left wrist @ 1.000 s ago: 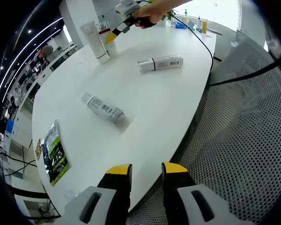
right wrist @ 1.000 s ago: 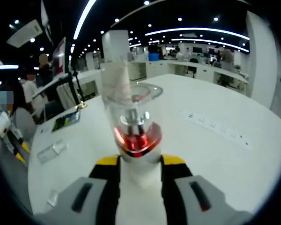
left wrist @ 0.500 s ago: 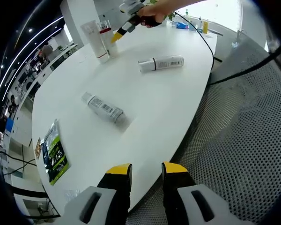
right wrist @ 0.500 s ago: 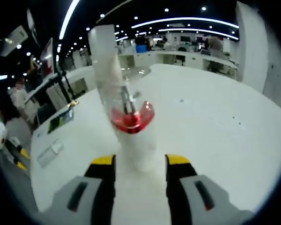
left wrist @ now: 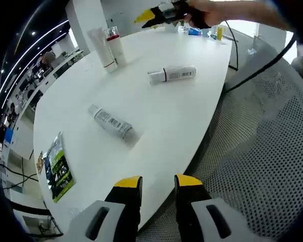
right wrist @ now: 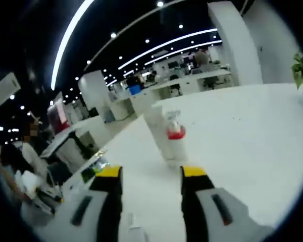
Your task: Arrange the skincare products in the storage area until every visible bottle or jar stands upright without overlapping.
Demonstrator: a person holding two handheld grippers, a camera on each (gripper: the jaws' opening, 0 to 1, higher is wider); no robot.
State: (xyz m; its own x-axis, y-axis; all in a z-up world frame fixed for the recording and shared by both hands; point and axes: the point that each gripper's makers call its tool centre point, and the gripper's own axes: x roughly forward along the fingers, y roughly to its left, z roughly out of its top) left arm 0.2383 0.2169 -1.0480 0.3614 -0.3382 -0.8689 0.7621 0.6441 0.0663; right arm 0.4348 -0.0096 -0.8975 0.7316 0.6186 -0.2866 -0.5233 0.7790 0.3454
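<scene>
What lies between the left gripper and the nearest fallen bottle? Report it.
Bare white table, seen in the left gripper view. Nothing sits between the left gripper and the grey bottle lying on its side.

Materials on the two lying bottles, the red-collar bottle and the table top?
Lying bottles: probably plastic, one whitish, one silvery-grey, with printed labels.
Red-collar bottle: clear upper part, glass or clear plastic, can't tell which; the red collar looks plastic.
Table top: smooth white, semi-matte, likely laminate; soft shadows only.

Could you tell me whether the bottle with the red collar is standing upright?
Upright: the bottle stands on its base beside the white tube.
</scene>
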